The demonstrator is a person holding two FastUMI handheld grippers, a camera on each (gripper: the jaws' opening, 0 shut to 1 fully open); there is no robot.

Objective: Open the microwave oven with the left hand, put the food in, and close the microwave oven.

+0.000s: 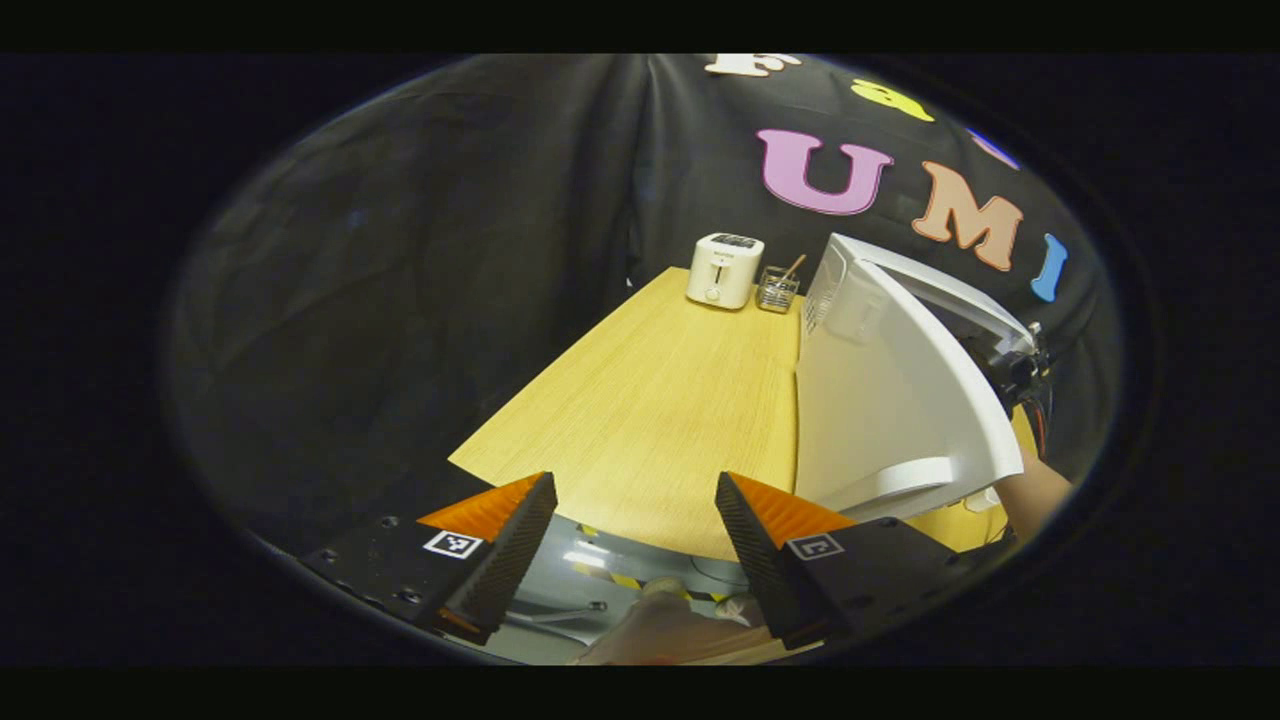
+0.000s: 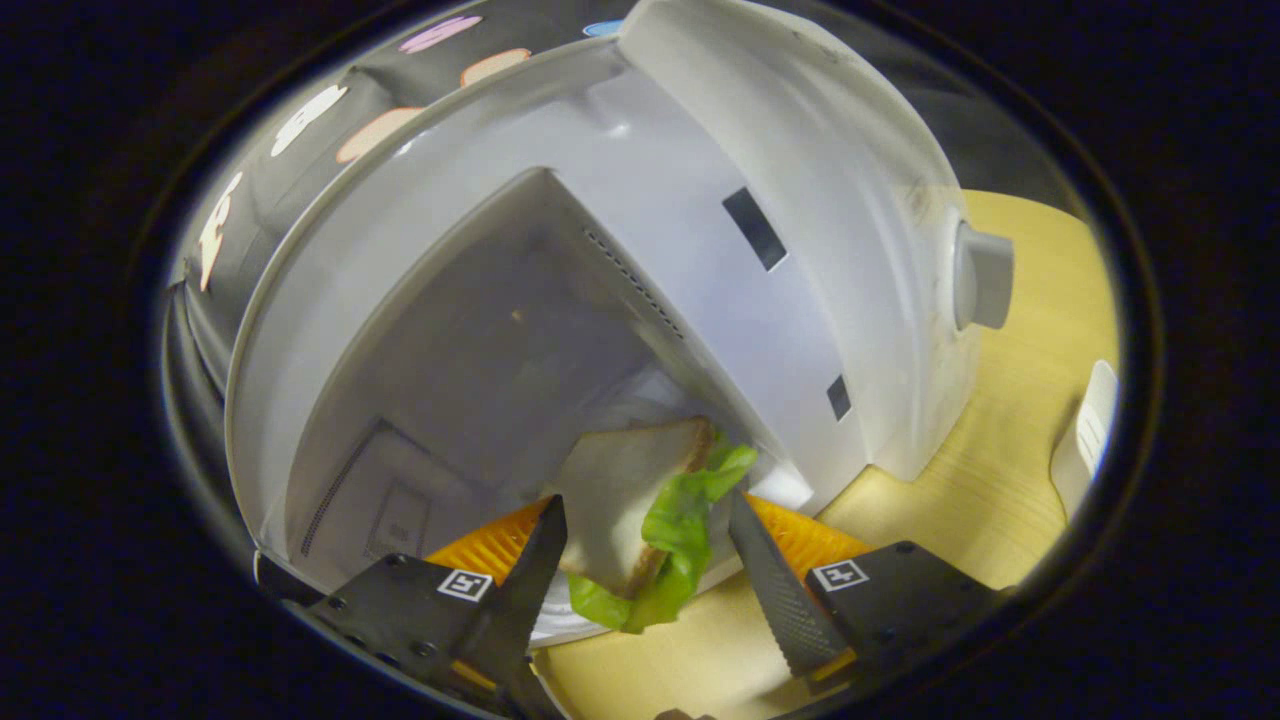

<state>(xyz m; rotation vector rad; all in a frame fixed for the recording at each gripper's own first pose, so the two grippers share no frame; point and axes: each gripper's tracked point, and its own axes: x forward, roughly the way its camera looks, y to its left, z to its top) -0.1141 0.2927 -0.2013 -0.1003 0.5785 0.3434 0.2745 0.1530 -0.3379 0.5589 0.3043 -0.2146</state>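
The white microwave stands open, its grey cavity facing me in the right gripper view. A sandwich of white bread and green lettuce lies on a white plate at the front of the cavity. My right gripper is open, one finger on each side of the sandwich and close to it. In the left gripper view the swung-out microwave door stands to the right. My left gripper is open over the table's near edge, left of the door, with nothing between its fingers.
On the wooden table, a white toaster and a small glass holder stand at the far end. A person's forearm shows past the door. The microwave's round knob sticks out; a white object sits further right.
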